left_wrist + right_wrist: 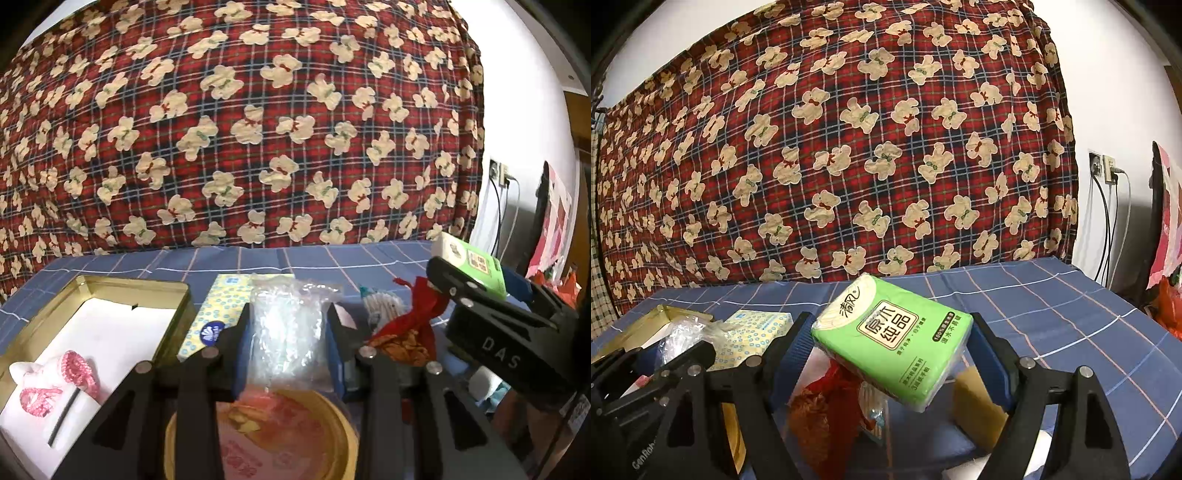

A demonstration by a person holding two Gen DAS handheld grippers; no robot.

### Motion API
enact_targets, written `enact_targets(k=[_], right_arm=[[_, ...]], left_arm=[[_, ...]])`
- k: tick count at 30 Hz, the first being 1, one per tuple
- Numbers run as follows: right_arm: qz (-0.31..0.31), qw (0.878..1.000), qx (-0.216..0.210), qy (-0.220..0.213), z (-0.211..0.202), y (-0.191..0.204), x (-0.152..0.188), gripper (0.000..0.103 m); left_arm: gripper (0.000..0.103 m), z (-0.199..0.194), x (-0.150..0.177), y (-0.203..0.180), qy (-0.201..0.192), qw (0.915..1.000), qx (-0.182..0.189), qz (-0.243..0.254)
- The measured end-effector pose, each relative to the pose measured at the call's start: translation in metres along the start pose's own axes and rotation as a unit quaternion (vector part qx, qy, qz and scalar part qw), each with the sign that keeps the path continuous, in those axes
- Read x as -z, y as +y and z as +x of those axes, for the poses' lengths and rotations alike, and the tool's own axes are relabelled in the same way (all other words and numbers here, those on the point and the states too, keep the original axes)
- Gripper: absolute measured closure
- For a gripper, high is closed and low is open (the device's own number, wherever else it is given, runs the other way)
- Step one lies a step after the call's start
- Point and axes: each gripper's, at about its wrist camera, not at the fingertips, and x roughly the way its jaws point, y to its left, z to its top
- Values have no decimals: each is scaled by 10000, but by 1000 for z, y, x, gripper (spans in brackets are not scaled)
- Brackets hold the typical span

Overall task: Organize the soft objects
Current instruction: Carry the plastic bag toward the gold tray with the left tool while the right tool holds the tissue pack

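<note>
Tissue pack (892, 341) tilted, long axis diagonal | right gripper (892, 343) clamping it

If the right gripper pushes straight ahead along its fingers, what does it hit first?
Probably nothing nearby: the right gripper holding the green tissue pack points over bare blue checked cloth toward the red teddy-print blanket; depth unclear.

Right hand-held gripper (892, 350) clamps green tissue pack (897, 343) w/ red pouch (827, 398) below.

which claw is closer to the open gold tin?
Left. The left claw, shut on a clear plastic bag, sits just right of the tin; the right claw is farther right.
</note>
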Motion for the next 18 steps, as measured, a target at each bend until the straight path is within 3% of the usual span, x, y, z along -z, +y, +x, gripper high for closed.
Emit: enact_targets(k=[9,18], right_arm=[[-4,10000,9,-2,1,1,0,20],[-67,10000,-9,-3,3,6,-1,20]], left_arm=[[69,-5,1,2,-157,9999,-69,-25],[69,-6,0,16,-240,9985,-409,-265]])
